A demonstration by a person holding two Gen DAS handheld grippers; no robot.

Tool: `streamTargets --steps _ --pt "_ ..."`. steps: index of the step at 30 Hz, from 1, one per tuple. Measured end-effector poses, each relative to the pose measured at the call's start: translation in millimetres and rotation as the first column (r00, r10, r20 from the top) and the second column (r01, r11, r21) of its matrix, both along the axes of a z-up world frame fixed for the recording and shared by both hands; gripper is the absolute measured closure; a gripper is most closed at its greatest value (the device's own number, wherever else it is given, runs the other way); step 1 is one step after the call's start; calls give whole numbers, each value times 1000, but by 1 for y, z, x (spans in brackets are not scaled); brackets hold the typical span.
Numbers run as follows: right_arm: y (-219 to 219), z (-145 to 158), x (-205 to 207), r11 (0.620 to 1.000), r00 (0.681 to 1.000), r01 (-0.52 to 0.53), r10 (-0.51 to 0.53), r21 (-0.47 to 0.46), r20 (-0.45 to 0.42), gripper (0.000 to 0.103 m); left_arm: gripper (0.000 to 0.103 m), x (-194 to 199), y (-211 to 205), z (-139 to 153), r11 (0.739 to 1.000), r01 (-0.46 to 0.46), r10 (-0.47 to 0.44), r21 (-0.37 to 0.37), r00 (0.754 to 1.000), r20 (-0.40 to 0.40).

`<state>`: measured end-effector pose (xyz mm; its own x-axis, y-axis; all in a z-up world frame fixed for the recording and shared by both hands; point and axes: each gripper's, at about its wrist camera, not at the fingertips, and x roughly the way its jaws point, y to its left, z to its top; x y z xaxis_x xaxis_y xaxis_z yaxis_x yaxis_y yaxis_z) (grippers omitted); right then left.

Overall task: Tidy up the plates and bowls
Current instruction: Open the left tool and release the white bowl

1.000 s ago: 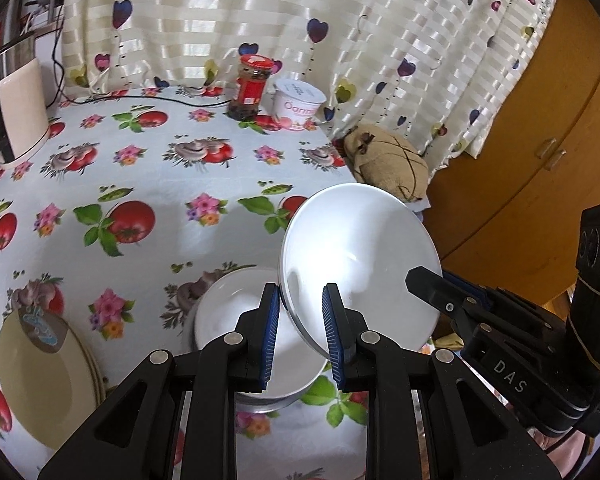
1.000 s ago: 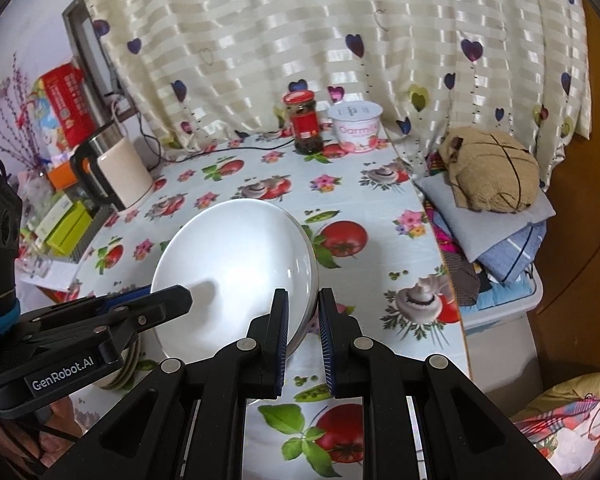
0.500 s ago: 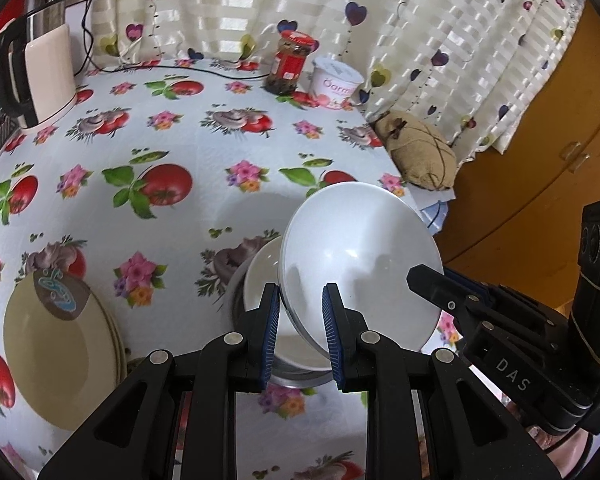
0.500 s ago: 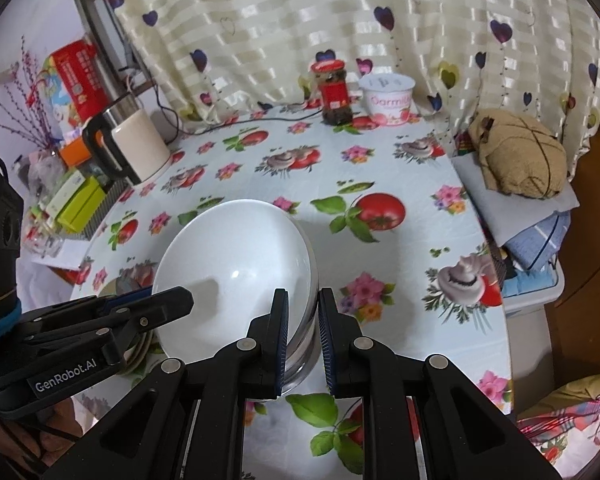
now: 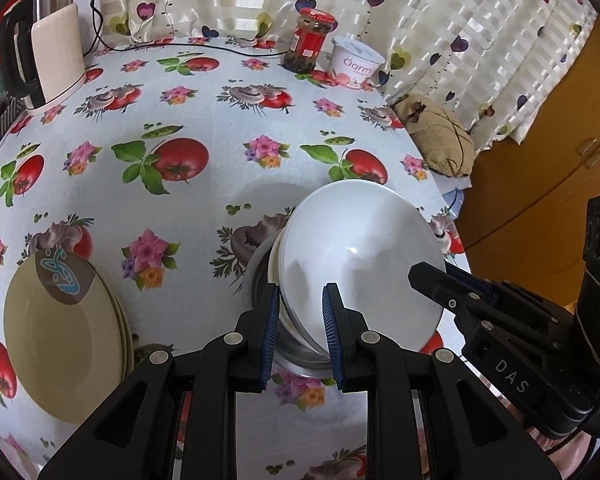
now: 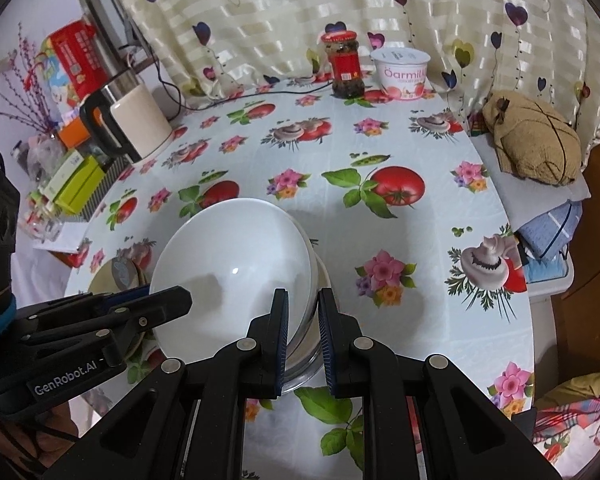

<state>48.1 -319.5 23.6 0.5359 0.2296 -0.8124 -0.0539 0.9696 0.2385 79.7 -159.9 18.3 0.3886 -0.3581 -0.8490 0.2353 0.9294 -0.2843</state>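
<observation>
White and glossy, the porcelain bowl (image 5: pixel 364 256) sits tilted in the stack of bowls (image 5: pixel 278 320) on the fruit-print tablecloth (image 5: pixel 188 120). Left gripper (image 5: pixel 300 312) pinches its near rim; right gripper (image 6: pixel 303 314) pinches the opposite rim, fingers almost together. Beige plates (image 5: pixel 60 336) lie stacked just left.

"Öarmilk" on the yogurt tub (image 6: pixel 401 74) at the tabletop's far edge; "GenRobot.AI" on the left tool (image 6: pixel 162 304); "DAS" on the right tool (image 5: pixel 428 278).
</observation>
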Motion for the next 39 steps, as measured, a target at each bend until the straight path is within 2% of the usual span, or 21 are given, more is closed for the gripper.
streamTargets --steps 12,22,39 --pt "3 -8 5 1000 1000 -9 9 -15 -24 86 80 4 1 -8 1000 2 -2 -2 1000 -25" --pt "2 -12 7 1000 1000 -5 4 -27 -31 85 80 5 1 -10 1000 8 -8 -12 1000 -16" --pt "-2 -6 3 1000 1000 -4 4 -8 -4 85 80 -3 6 6 1000 12 -12 0 995 101"
